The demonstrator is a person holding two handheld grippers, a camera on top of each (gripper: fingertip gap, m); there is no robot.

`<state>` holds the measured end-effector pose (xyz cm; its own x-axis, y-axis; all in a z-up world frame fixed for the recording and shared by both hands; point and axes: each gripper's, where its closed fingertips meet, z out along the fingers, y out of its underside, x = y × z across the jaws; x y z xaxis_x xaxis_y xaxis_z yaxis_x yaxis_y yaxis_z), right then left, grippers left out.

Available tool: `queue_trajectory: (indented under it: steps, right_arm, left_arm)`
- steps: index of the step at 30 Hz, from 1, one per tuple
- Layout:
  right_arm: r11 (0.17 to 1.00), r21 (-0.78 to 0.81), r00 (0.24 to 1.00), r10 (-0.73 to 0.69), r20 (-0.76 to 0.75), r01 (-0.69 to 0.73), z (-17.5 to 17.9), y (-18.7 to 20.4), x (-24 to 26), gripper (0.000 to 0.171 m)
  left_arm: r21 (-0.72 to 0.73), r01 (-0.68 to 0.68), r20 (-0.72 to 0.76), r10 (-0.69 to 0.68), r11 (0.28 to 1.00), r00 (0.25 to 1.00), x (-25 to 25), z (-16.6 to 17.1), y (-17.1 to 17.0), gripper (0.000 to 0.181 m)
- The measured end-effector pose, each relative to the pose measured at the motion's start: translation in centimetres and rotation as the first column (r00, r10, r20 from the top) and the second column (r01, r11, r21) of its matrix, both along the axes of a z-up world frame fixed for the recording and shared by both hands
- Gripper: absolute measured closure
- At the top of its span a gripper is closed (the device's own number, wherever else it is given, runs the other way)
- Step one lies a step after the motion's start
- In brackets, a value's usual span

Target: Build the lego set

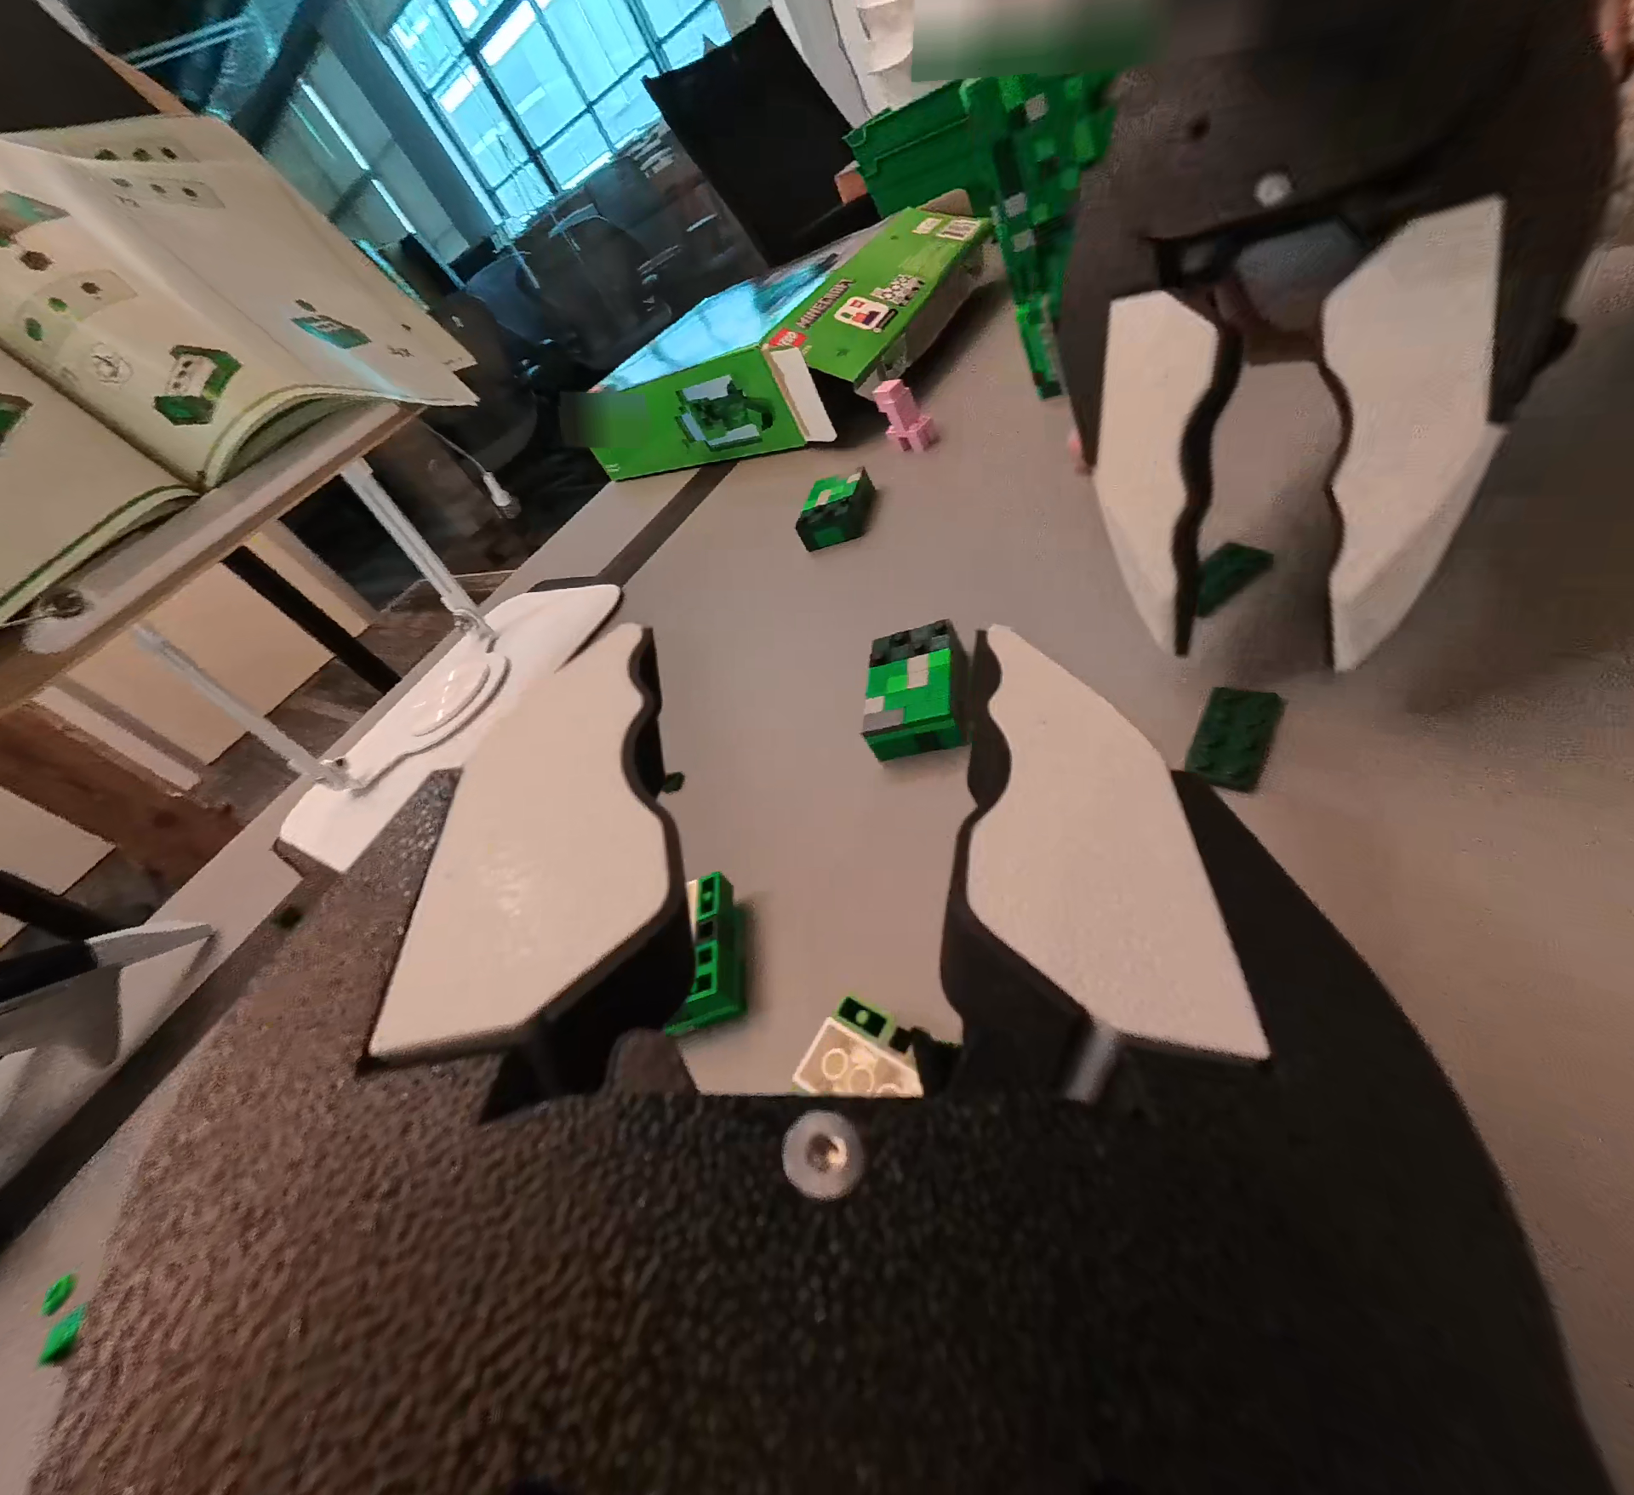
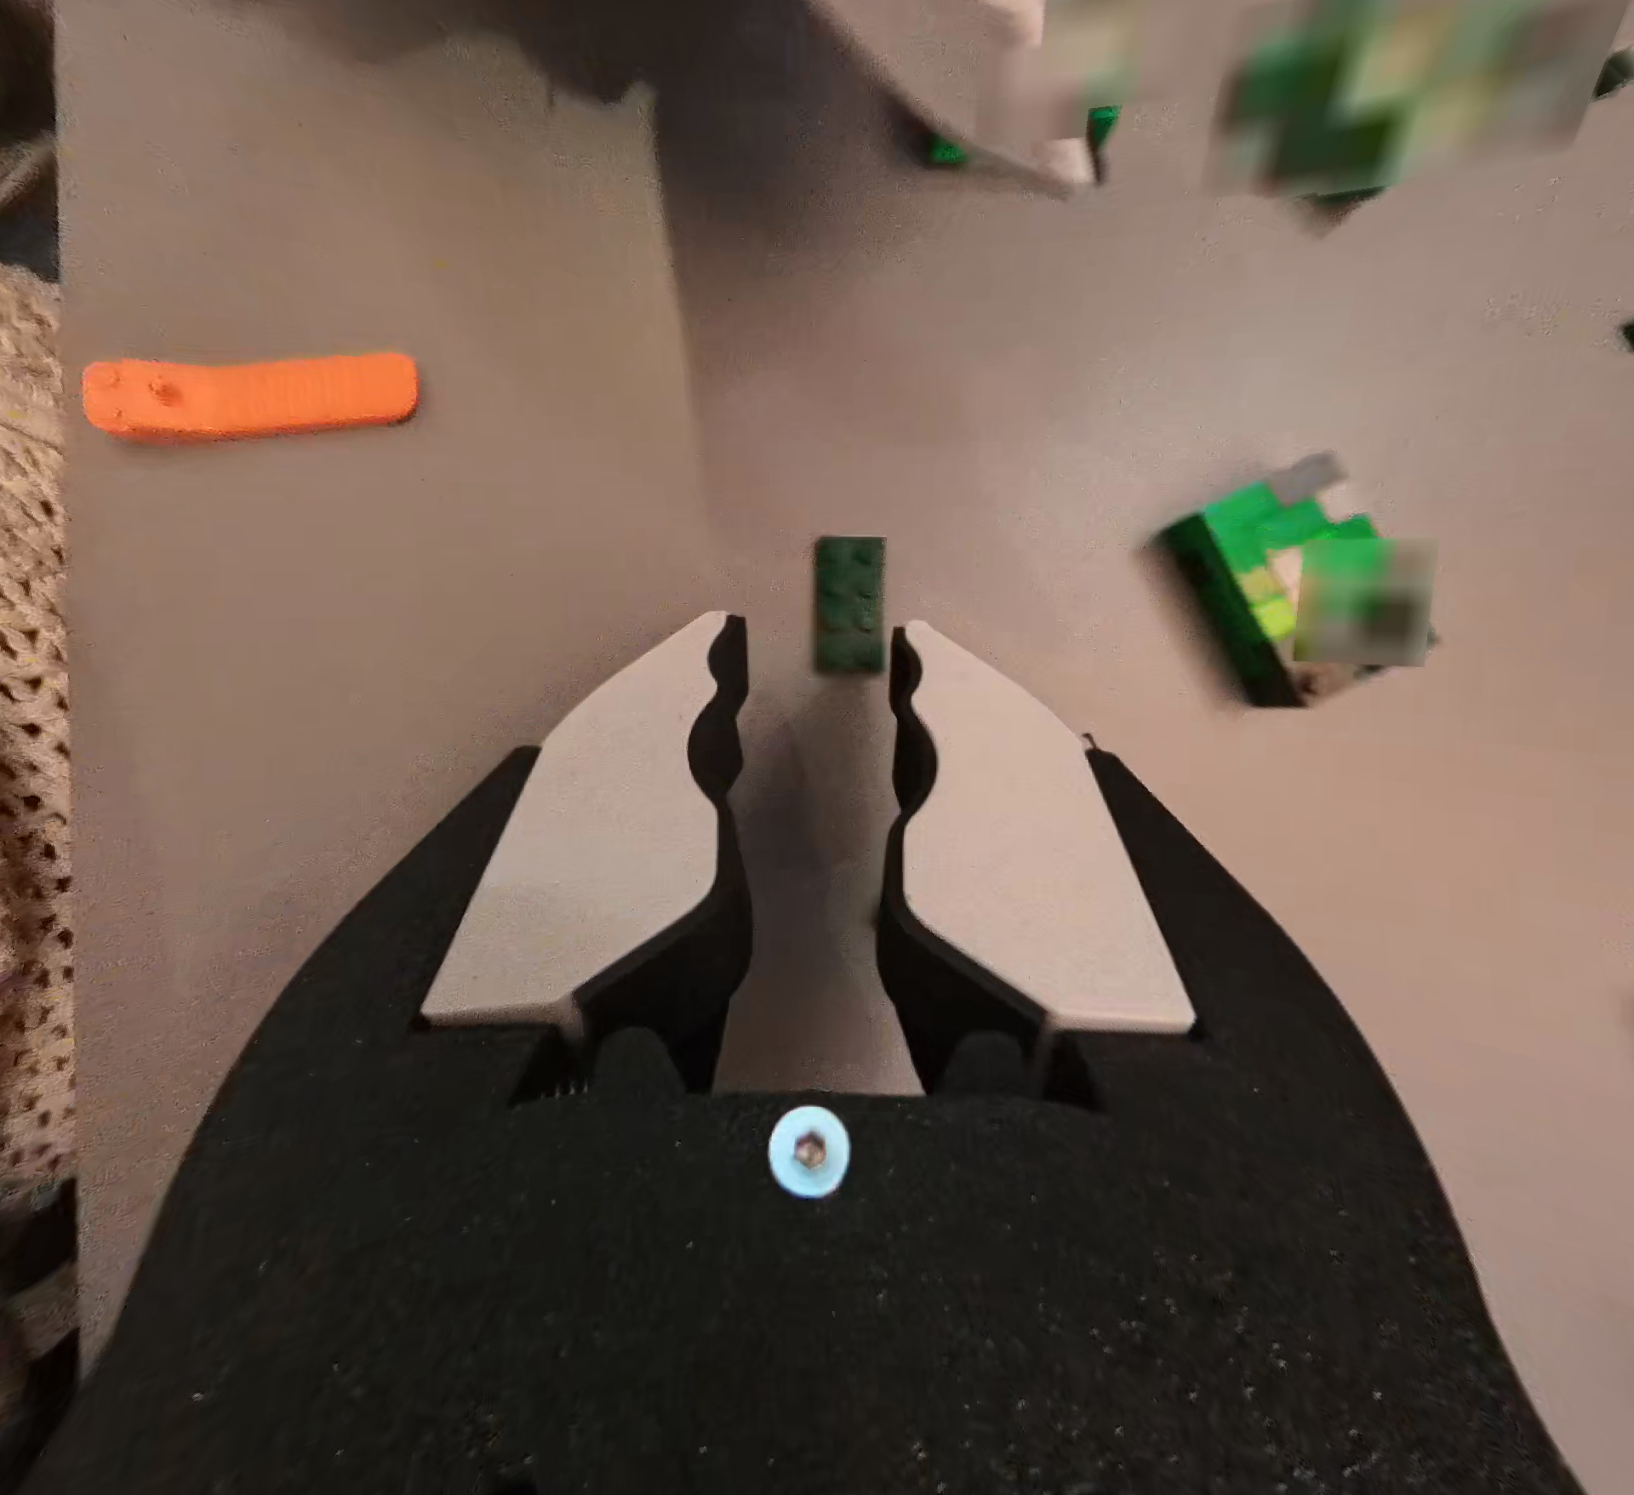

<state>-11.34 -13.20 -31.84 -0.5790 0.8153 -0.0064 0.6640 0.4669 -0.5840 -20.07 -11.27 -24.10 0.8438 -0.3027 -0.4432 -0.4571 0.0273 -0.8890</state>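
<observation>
Table (image 2: 354, 657): smooth, matt grey. Gripper body (image 2: 796, 1320): rough, grainy black plastic. Dark green plate (image 2: 849, 604): studded plastic; booklet (image 1: 133, 321): paper.

**Left wrist view: tongs spread over table**

I find my left tongs (image 1: 813, 657) wide apart, empty, above the grey table (image 1: 778, 568). A green block assembly (image 1: 915, 692) sits beside the right fingertip. The right tongs (image 1: 1256, 648) hang beyond, over a dark green plate (image 1: 1233, 576). An open instruction booklet (image 1: 177, 321) rests at left.
</observation>
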Motion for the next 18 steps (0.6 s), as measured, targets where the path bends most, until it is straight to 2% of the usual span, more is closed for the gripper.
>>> queue_trajectory:
  steps: [3,10,13,16,18]
  right_arm:
    - [0.998,-0.063,0.999,-0.007,0.047,0.010,-0.8,-1.2,0.1,0.138]
    - [0.998,0.029,0.997,-0.054,0.050,0.053,-1.7,0.4,-0.3,0.137]
    - [0.994,0.063,0.995,-0.087,0.038,0.084,-1.8,0.7,-0.6,0.154]
    - [0.973,0.090,0.975,-0.217,0.042,0.213,-1.9,1.7,-1.0,0.155]
    - [0.904,0.091,0.905,-0.423,0.049,0.417,-1.9,3.3,-1.1,0.155]
  left_arm:
    - [-0.028,0.054,-0.006,-0.054,0.998,0.999,1.0,-0.5,-0.2,0.114]
    - [-0.063,0.104,-0.036,-0.106,0.993,0.994,2.1,-1.3,-0.4,0.115]
    - [-0.068,0.113,-0.037,-0.116,0.991,0.993,2.2,-1.4,-0.4,0.116]
    - [-0.070,0.111,-0.044,-0.114,0.991,0.992,2.2,-1.4,-0.5,0.117]
    - [-0.070,0.110,-0.050,-0.114,0.991,0.992,2.3,-1.5,-0.5,0.118]
